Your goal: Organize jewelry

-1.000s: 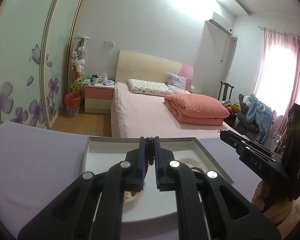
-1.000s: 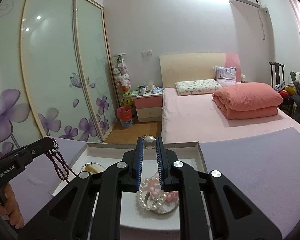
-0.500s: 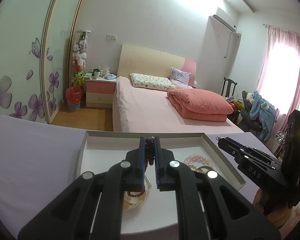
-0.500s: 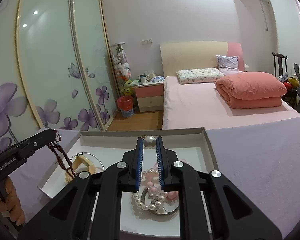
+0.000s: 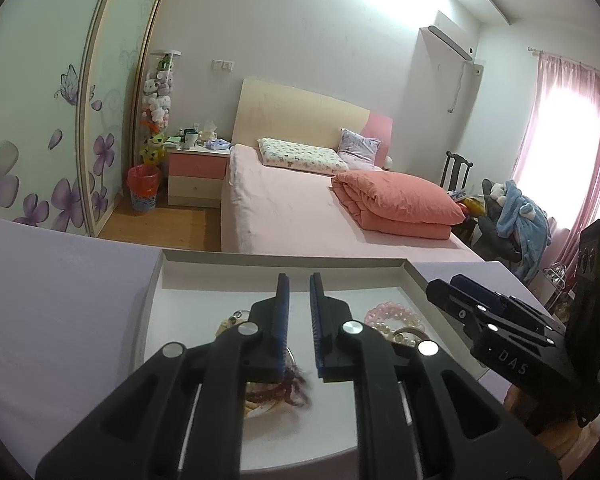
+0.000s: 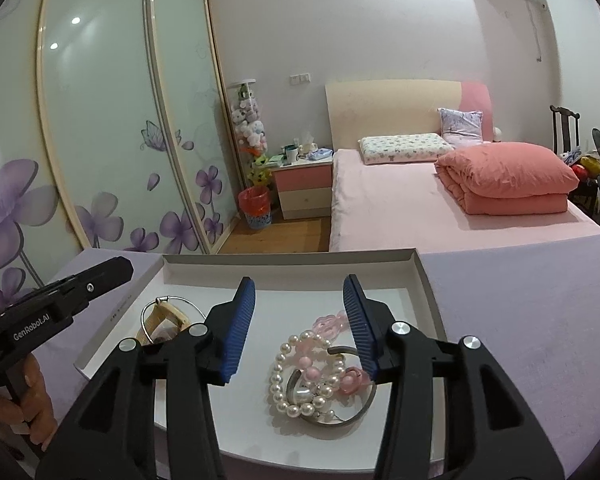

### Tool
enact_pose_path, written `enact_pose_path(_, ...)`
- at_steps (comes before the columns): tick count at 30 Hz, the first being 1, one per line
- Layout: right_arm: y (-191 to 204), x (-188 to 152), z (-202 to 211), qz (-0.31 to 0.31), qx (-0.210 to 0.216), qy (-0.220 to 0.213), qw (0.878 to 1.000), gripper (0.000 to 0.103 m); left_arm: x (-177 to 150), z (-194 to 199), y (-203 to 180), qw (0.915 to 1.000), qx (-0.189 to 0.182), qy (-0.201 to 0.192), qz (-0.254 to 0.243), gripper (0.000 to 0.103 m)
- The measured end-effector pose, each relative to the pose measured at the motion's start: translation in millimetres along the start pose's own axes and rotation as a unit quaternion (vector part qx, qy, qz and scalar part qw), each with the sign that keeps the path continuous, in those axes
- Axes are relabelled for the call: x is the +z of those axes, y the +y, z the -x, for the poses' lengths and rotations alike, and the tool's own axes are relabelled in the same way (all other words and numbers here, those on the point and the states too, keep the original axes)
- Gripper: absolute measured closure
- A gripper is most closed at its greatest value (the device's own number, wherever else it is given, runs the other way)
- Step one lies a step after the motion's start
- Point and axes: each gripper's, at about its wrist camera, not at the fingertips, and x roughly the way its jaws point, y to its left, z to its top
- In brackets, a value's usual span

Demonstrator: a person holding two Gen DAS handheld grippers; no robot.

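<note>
Over a shallow white cardboard tray (image 6: 428,284) on the lavender bench (image 6: 520,320), both claws are opening: the left claw (image 5: 299,292) above fallen dark-red beads (image 5: 290,390), the right claw (image 6: 299,300) spread above one pearl strand (image 6: 296,376) and pink beads (image 6: 328,326).

tray (image 6: 428,292): matt white card, smooth floor. tablecloth (image 6: 520,320): matt lilac cloth, fine nap. pearl bracelet (image 6: 296,376): glossy beads. bangle (image 6: 340,420): polished metal. pink beads (image 6: 328,324): translucent, glassy. dark red bead string (image 5: 288,390): dull sheen, blurred. right gripper (image 6: 300,326): matt black plastic, ribbed blue pads, bright metal screws.
</note>
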Motion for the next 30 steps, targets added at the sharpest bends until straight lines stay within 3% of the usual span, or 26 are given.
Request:
enact_pose_path(21,-2,-4,-1,0.001,-0.004,0.004,1.0,0.056,-2,2,7,0.9999,0.014,0.005,0.004,0.084)
enact_pose_path(26,-1,-8,19,0.004,-0.005,0.007,1.0,0.053,-12,24,10,0.9998,0.017,0.002,0.004,0.072)
enact_pose_path(30,3,-14,47,0.006,-0.008,0.004,1.0,0.027,-24,57,15,0.9997,0.021,-0.006,0.012,0.047)
